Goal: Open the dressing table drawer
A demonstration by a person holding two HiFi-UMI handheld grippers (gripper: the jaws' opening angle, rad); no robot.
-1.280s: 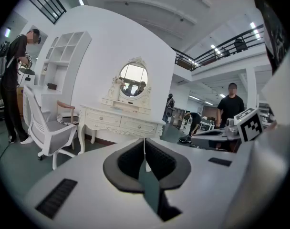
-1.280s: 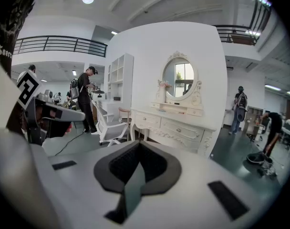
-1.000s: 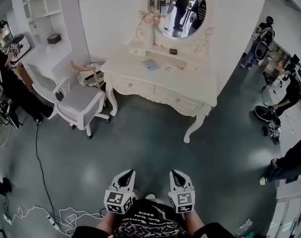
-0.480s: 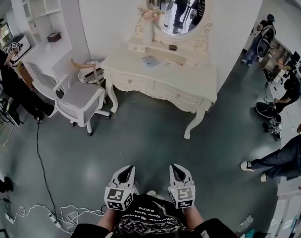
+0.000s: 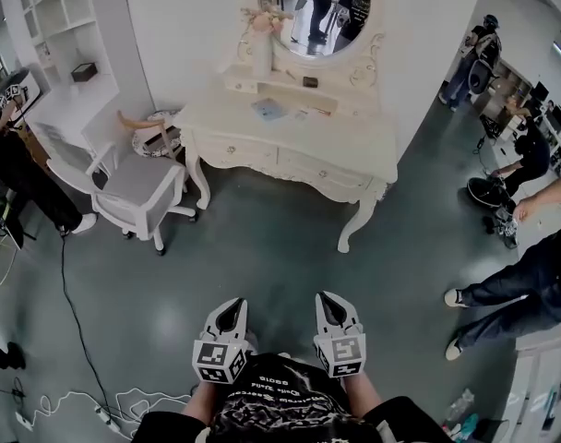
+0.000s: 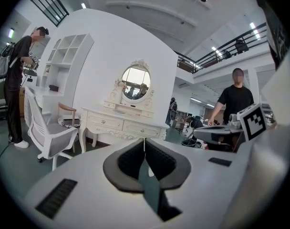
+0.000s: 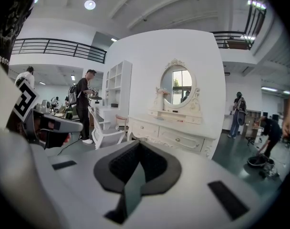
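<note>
The cream dressing table (image 5: 294, 146) with an oval mirror stands against the white wall, far ahead of me across the dark floor. Its two front drawers, the left drawer (image 5: 231, 149) and the right drawer (image 5: 321, 170), are closed, each with a small knob. My left gripper (image 5: 231, 314) and right gripper (image 5: 328, 308) are held side by side close to my body, both shut and holding nothing. The left gripper view shows the table (image 6: 122, 125) small beyond the shut left gripper (image 6: 144, 142). In the right gripper view the table (image 7: 176, 133) sits past the shut right gripper (image 7: 138, 145).
A white swivel chair (image 5: 124, 192) stands left of the table, by a white shelf unit (image 5: 64, 26). A cable (image 5: 68, 400) trails over the floor at lower left. A person's legs (image 5: 507, 289) are near on the right; another person (image 5: 13, 169) stands at the left.
The dressing table has drawn a little nearer and shifted left in the head view. A person's legs have stepped into the right side. Both grippers stay shut.
</note>
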